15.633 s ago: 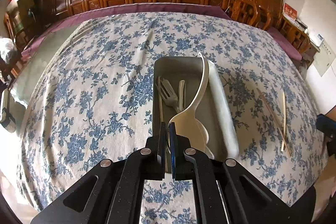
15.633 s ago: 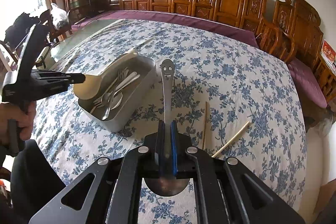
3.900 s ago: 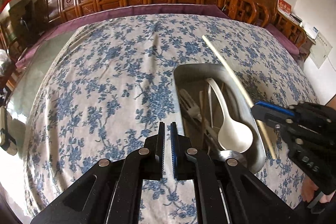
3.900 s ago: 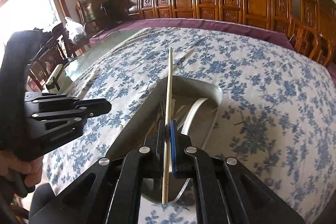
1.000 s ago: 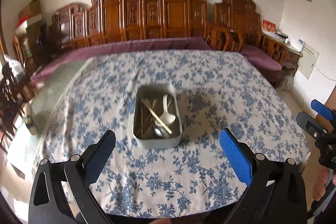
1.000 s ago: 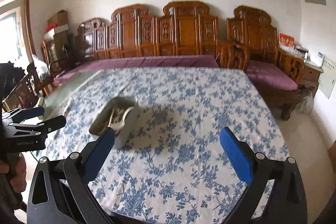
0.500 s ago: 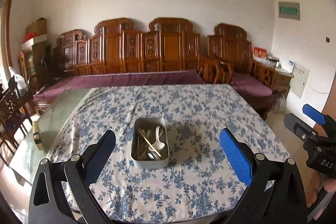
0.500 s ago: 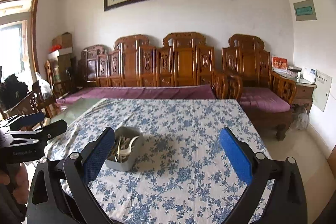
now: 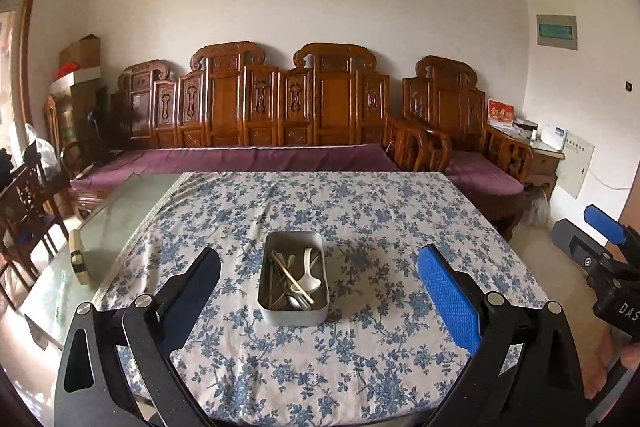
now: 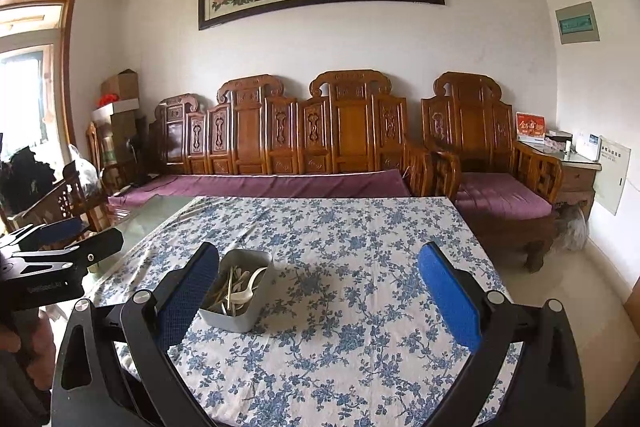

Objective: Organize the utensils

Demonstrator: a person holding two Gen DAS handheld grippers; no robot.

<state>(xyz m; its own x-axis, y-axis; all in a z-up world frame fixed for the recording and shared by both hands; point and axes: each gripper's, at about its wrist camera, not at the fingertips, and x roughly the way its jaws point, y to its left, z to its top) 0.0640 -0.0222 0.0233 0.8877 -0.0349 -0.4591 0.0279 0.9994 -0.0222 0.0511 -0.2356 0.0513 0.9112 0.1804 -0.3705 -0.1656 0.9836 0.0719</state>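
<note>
A grey metal tray (image 9: 294, 315) stands in the middle of the flowered tablecloth (image 9: 360, 211). It holds a white spoon (image 9: 307, 277), chopsticks (image 9: 288, 275) and metal cutlery. My left gripper (image 9: 320, 291) is wide open and empty, held well back from the tray and above the table's near edge. In the right wrist view the tray (image 10: 232, 319) sits left of centre, partly behind a finger. My right gripper (image 10: 320, 291) is also wide open and empty. Each gripper shows in the other's view: the right gripper (image 9: 600, 259) at the right edge, the left gripper (image 10: 60, 255) at the left edge.
Carved wooden benches (image 9: 288, 111) with purple cushions (image 9: 240, 159) line the wall behind the table. A bare glass strip (image 9: 116, 211) of the table lies left of the cloth, with a small box (image 9: 78, 259) on it. A wooden chair (image 9: 28, 203) stands at the left.
Both grippers have pulled back and up from the table, so the tray looks smaller and more wall shows. Seconds earlier the right gripper held a chopstick over the tray; both now stand open and empty.
</note>
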